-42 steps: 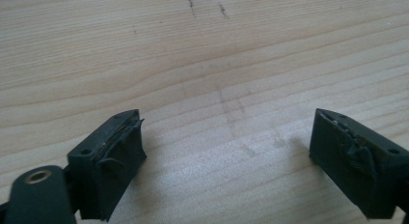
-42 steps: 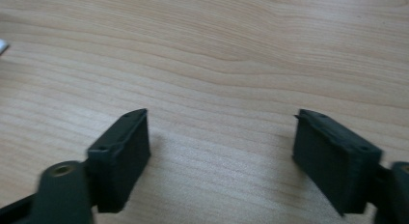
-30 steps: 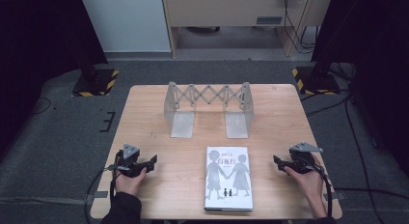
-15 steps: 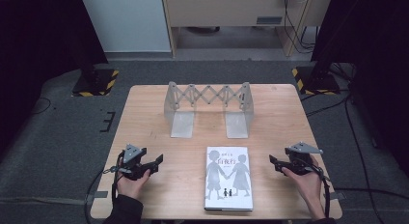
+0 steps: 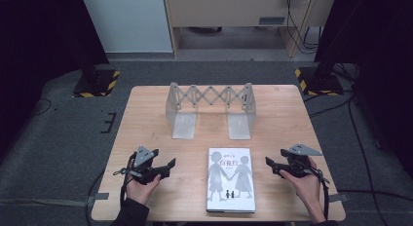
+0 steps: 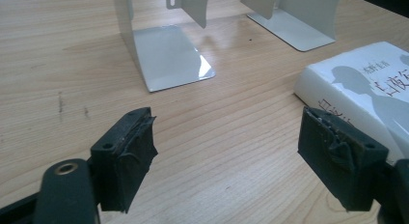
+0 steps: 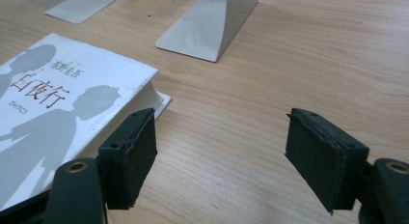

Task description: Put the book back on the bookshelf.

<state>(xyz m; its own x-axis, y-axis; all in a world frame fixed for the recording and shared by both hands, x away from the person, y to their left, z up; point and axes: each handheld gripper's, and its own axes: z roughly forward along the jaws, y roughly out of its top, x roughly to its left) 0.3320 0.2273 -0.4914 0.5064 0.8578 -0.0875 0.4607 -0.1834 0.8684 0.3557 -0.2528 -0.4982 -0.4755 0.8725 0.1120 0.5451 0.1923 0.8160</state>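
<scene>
High view: white book (image 5: 231, 179) lies flat, cover up, at near edge of wooden table (image 5: 146, 119), between the two hands. Left gripper (image 5: 168, 164) is just left of it, jaws spread w/ nothing between; they've just been opening a bit further. Right gripper (image 5: 271, 163) is just right of book, jaws also spread, empty, pointing at it. Expanding metal bookend rack (image 5: 209, 106) stands upright behind book, well apart.
</scene>
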